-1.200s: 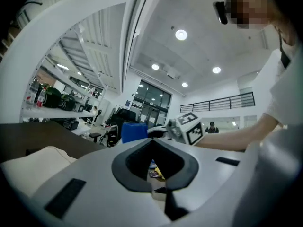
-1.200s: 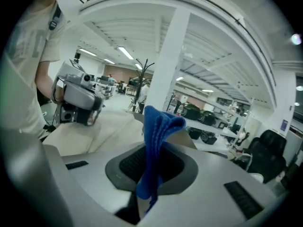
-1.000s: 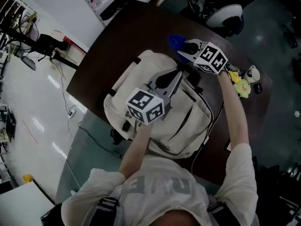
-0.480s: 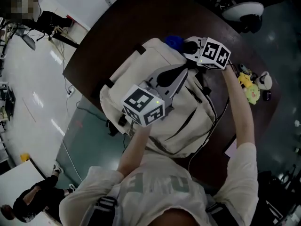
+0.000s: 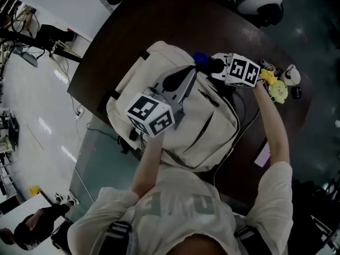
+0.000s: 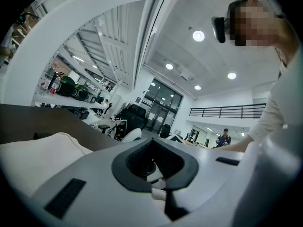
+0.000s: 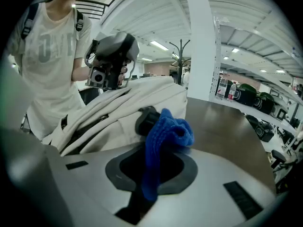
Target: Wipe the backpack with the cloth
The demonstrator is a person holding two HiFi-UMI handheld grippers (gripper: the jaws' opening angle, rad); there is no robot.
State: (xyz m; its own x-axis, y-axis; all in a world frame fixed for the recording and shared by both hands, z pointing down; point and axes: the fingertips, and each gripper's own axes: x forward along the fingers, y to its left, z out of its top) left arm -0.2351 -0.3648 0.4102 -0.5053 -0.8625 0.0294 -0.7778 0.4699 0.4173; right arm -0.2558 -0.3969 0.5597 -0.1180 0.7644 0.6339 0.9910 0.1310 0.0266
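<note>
A cream backpack (image 5: 207,126) lies flat across the dark brown tabletop (image 5: 143,20), taking up most of the middle of it, with its dark zip lines running along its length. The person leans over the backpack's near end with a tool in each fist. The right hand-held gripper (image 5: 212,65) sits at the backpack's far right corner, and its jaws are clamped on a blue cloth (image 5: 198,58). The cloth bunches up out of the jaws and touches the cream fabric right at that corner, just beside a black fitting (image 7: 144,119) on the bag. The left hand-held gripper (image 5: 185,74) rests over the upper middle of the backpack, with its tip pointing toward the cloth. Its jaws are drawn together. Pale fabric shows through the opening behind them, though whether any of it is pinched I cannot tell. Off the backpack's right side, a small yellow plush toy (image 5: 276,89) lies on the wood near the right wrist. A pale slip of paper (image 5: 262,157) sits beside the backpack's near right edge. A black cable (image 5: 241,132) trails down that same side.
</note>
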